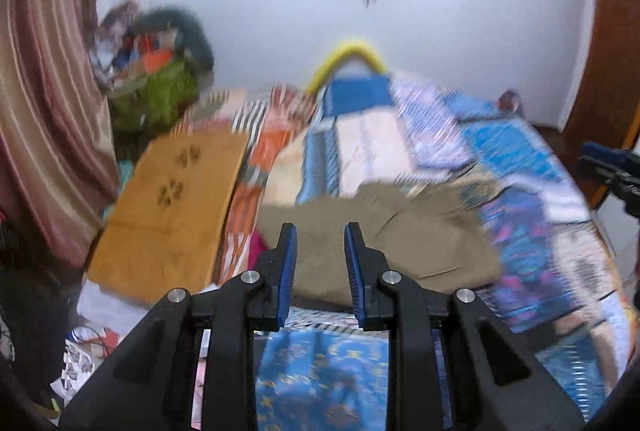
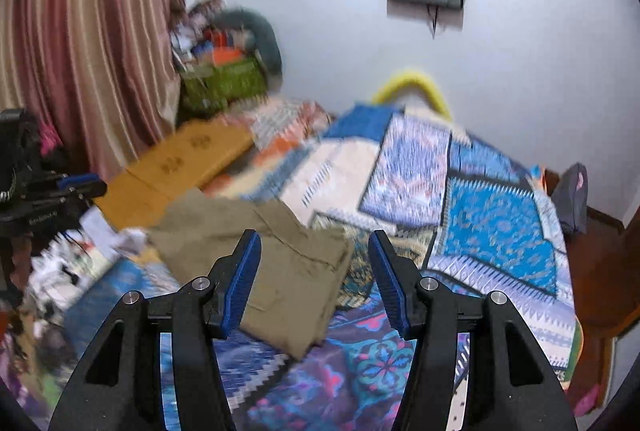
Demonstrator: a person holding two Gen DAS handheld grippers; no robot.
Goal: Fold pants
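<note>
Left tool [image 1: 320, 235] hangs empty, pads slightly parted; right tool [image 2: 314, 245] gapes wider, also holding nothing. Below both, folded khaki pants [image 1: 384, 251] lie on the bed's patterned quilt [image 2: 500, 231]. Any lettering is too blurred to read.

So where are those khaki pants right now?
The khaki pants lie folded on the patterned bedspread, in both wrist views just beyond the tool tips, with the orange-brown mat to their left.

White wall [image 2: 320, 31], striped curtain [image 2: 80, 31]
</note>
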